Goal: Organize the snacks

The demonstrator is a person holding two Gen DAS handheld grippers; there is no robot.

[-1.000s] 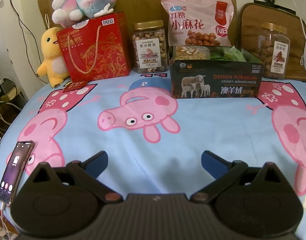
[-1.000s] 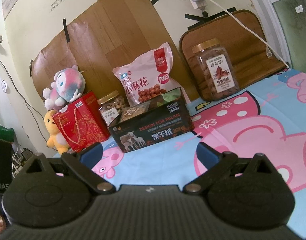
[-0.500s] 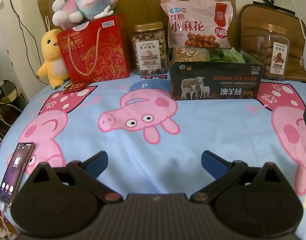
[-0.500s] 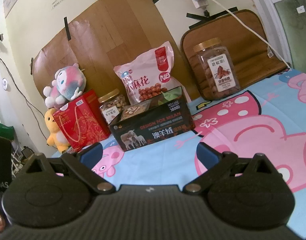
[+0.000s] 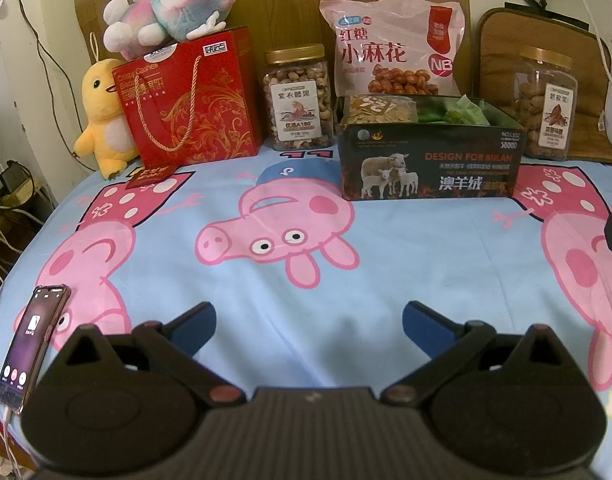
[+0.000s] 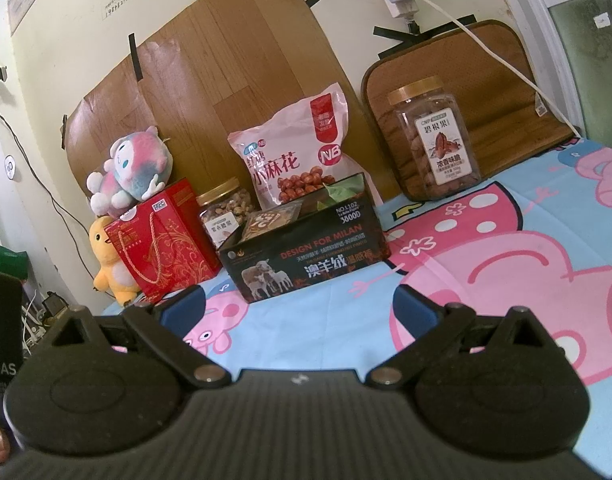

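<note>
A dark box (image 5: 430, 164) (image 6: 306, 256) printed with sheep stands at the back of the bed, holding a nut packet (image 5: 380, 109) and green packets (image 5: 462, 114). Behind it leans a pink snack bag (image 5: 392, 52) (image 6: 293, 152). A nut jar (image 5: 297, 98) (image 6: 225, 220) stands to the left of the box, a pecan jar (image 5: 548, 104) (image 6: 436, 140) to its right. A red gift bag (image 5: 189, 98) (image 6: 161, 252) is further left. My left gripper (image 5: 309, 320) is open and empty, well short of the snacks. My right gripper (image 6: 299, 306) is open and empty too.
A phone (image 5: 31, 346) with a lit screen lies at the bed's left edge. A yellow plush (image 5: 101, 120) and a pink plush (image 5: 169, 4) sit by the gift bag. A small red card (image 5: 149, 174) lies before it. Cables hang at the left wall.
Both views shifted slightly; the right gripper has drifted a little, so the snacks sit somewhat further right in its view. Both grippers stayed open.
</note>
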